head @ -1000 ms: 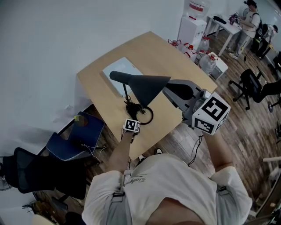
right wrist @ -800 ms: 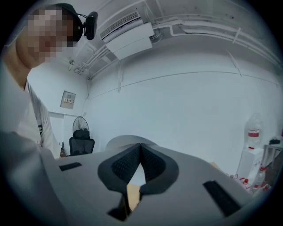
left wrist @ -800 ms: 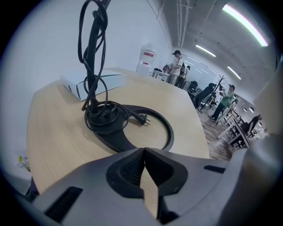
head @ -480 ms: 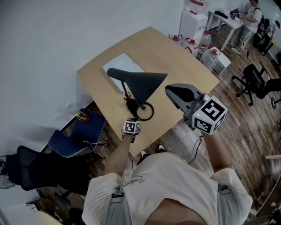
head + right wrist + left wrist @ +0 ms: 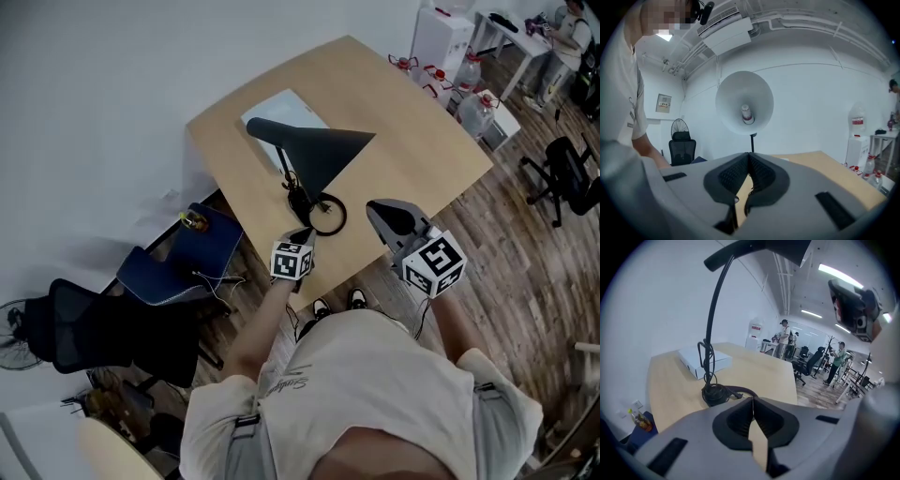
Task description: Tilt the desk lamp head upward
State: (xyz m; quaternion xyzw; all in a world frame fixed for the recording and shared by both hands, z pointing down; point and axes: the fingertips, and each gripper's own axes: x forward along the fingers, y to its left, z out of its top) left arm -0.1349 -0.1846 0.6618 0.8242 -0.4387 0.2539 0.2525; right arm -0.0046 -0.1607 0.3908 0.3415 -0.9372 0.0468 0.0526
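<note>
Light wooden bench (image 5: 422, 141) stands against a white wall (image 5: 94, 94) on a dark plank floor (image 5: 525, 272). The desk lamp (image 5: 314, 159) stands close to the bench's near edge. It has a round base (image 5: 714, 393) with cord bundled at it and up the thin curved stem (image 5: 712, 310). The black cone head (image 5: 323, 152) is held high, open mouth turned toward the person's right side. A flat white box (image 5: 281, 111) lies on the bench just behind the base. Left tongs (image 5: 302, 236) hang low just in front of the base, apparently not touching it, though the gap is hard to judge from above. Their jaws are pressed together with nothing between them. Right tongs (image 5: 378, 210) sit off the bench's near-right edge, apart from the lamp head, jaws likewise closed and empty. Their camera looks straight into the white inside of the shade, bulb (image 5: 746, 114) at centre. Room: a blue chair (image 5: 178, 267) and a black office chair (image 5: 84, 333) are left of the bench. Water bottles (image 5: 473, 98) and a white dispenser (image 5: 441, 33) are beyond its far corner. A standing fan (image 5: 678, 126) is by the wall, and strip lights (image 5: 839, 275) run along the ceiling. People (image 5: 783, 336) stand far back among more chairs.
</note>
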